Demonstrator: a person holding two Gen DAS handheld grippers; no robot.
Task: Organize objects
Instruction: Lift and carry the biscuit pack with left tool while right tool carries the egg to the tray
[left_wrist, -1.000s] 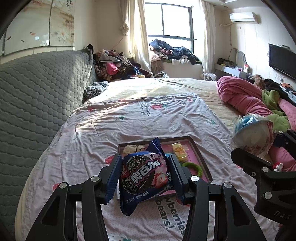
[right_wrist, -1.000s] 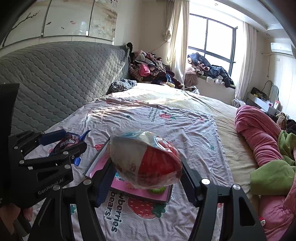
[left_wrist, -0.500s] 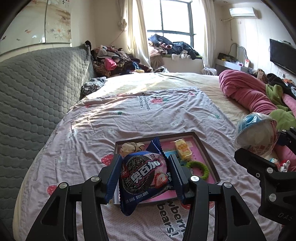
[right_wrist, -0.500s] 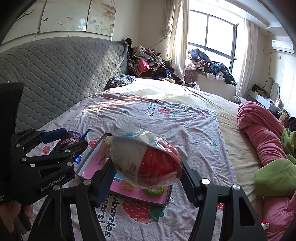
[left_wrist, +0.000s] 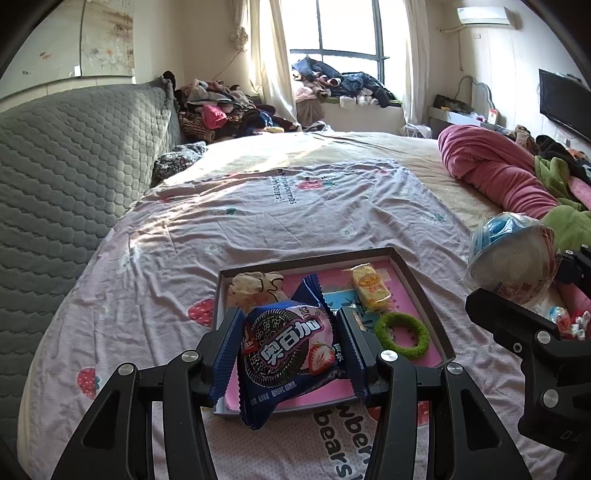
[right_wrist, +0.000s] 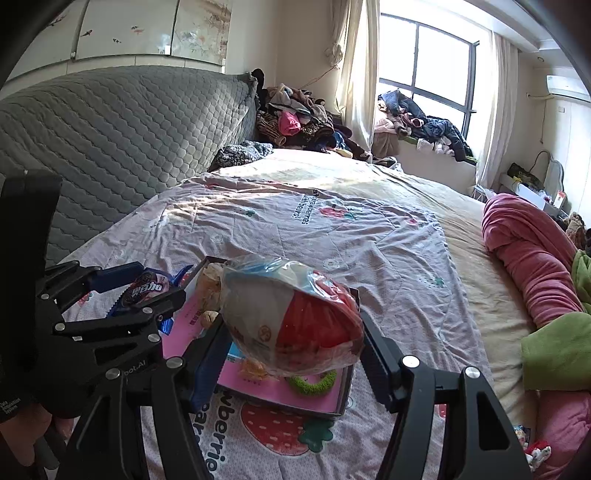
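Over the bed (left_wrist: 295, 206) sits my shallow tray (left_wrist: 424, 291). My left tool (left_wrist: 288, 347) grips an Oreo packet (left_wrist: 288, 350). My right tool (right_wrist: 291, 332) clamps a plastic-wrapped bowl (right_wrist: 291, 325).

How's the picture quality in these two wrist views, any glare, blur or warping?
Left wrist view: the window is blown out, sunlight streaks the bedspread, and the cookie packet is sharp. Right wrist view: black corners and a curved headboard show fisheye warping, and the wrapped bowl carries plastic glare.
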